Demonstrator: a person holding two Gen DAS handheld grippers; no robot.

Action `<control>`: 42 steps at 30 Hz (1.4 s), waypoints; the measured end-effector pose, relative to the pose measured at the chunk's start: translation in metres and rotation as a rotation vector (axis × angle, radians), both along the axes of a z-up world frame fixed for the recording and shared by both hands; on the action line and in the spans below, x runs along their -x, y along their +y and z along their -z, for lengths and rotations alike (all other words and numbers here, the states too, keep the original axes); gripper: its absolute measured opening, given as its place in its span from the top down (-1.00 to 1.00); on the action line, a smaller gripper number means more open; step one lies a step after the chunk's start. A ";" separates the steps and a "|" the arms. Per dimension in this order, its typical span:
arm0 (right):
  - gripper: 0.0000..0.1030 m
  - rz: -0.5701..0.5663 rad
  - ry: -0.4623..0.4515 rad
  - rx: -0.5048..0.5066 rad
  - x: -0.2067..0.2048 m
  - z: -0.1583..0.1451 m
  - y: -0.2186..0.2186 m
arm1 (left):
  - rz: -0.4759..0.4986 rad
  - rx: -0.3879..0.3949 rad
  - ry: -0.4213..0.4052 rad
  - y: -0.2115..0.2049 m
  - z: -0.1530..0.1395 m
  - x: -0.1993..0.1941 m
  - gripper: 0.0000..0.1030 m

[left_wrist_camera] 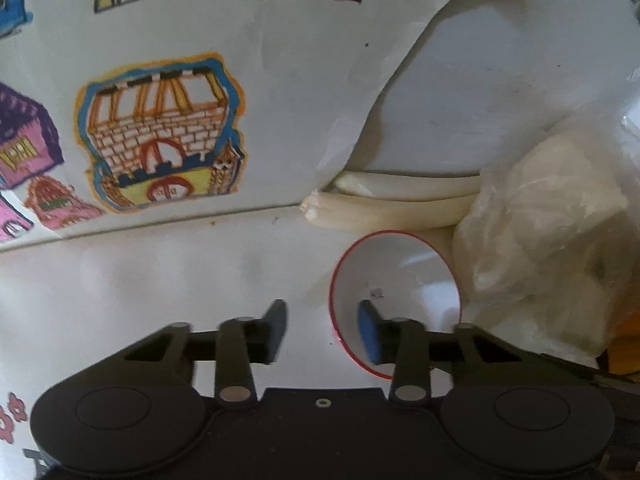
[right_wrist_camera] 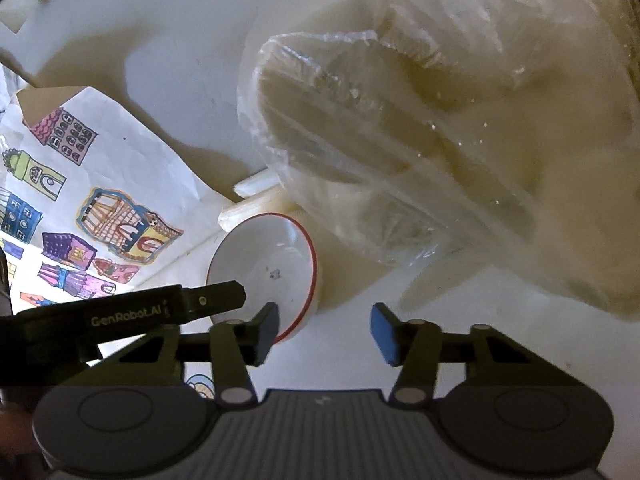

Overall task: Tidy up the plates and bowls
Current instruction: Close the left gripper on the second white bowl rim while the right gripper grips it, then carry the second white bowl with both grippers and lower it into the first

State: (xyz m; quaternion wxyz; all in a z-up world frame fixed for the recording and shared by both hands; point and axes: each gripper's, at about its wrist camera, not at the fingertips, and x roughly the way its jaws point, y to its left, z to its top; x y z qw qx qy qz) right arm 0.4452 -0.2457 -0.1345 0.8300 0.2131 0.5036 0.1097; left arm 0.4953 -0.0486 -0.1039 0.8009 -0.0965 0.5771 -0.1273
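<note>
A white paper sheet printed with colourful hand-drawn houses covers the left of the white tabletop. Right of it, the small white bowl with a thin red rim sits just in front of 2 pale cream rolled tubes. The left gripper straddles the bowl's near-left rim, 1 finger outside and 1 inside, with a gap showing at the rim, so the pads do not pinch it. In the right wrist view the right gripper stands spread, its left finger at the bowl's right edge. A crinkled clear plastic bag lies furthest right.
</note>
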 end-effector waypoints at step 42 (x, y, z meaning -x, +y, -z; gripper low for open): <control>0.62 -0.241 -0.104 -0.012 0.087 -0.069 -0.033 | -0.038 0.104 -0.122 0.000 -0.075 0.121 0.80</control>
